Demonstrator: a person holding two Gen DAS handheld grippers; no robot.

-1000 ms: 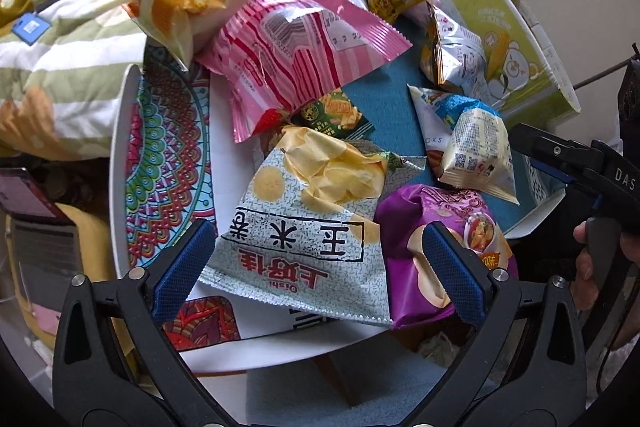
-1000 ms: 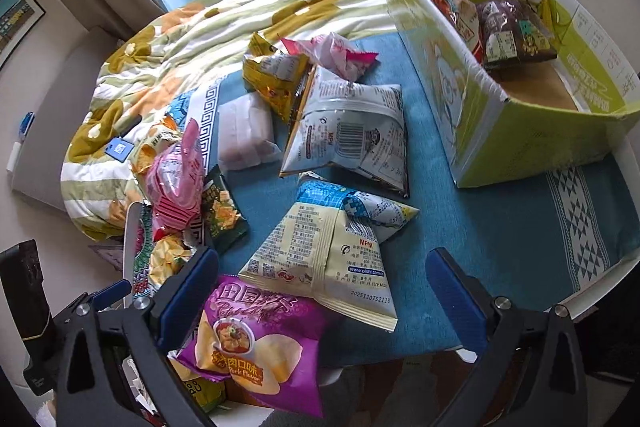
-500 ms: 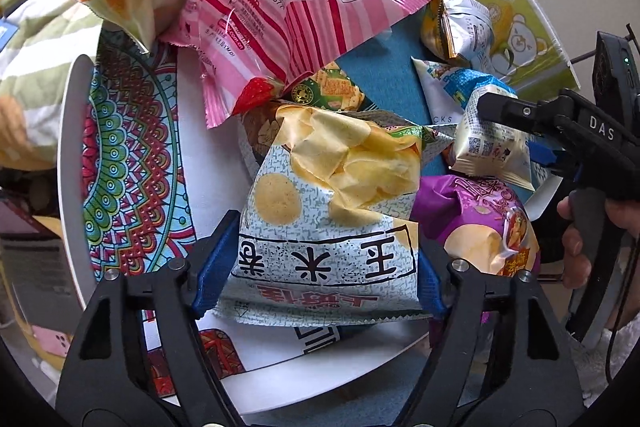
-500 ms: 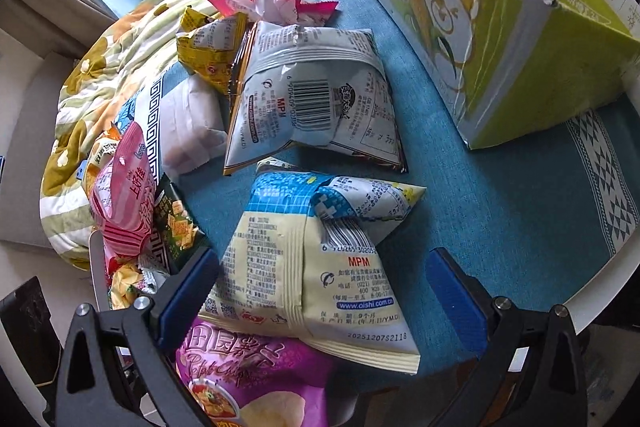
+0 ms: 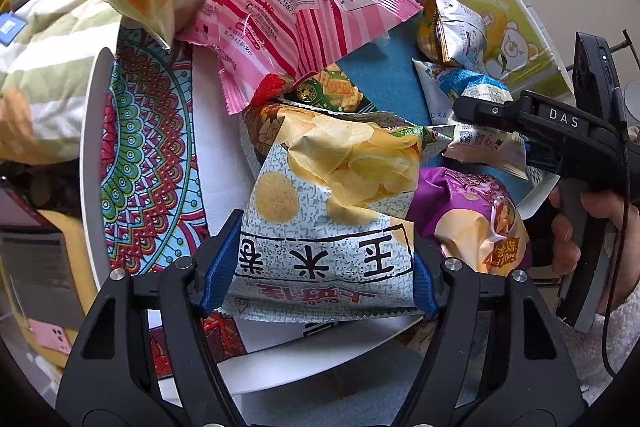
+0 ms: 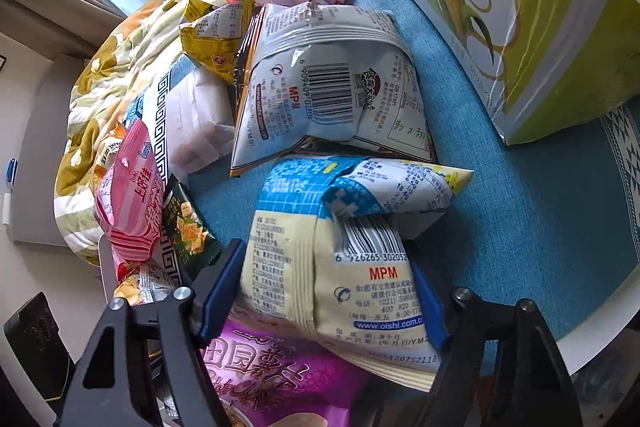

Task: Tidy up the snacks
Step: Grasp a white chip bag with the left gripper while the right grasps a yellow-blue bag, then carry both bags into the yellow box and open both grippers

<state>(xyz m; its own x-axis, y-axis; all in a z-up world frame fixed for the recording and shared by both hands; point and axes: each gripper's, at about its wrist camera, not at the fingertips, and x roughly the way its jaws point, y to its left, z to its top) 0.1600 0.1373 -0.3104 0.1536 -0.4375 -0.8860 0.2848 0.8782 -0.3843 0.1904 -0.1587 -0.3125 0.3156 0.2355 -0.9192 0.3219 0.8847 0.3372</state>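
Both pairs of jaws have just been closing since a second ago, when they stood wide over the pile, and each now has a bag between its blue pads. We see the left gripper pressed on both side edges of a speckled grey chip bag with big black Chinese characters and red ones below, all upside down to us; it lies at the near edge of the white worktop. To its right is a purple bag with a gold patch reading "Flavor" in part. Behind lies a pink striped bag with a barcode starting 6 909409. A hand holds the right gripper's black body, marked "DAS".

Our right gripper is half shut on a cream and blue bag, its back up: "MPM", "www.oishi.com.c", barcode 6 926265 and a stamped date code. It rests on the blue cloth, partly over the purple bag, which here reads "Potato Chips". Beyond is a white bag, also "MPM", and to the right stands a green box printed with a bear and corn
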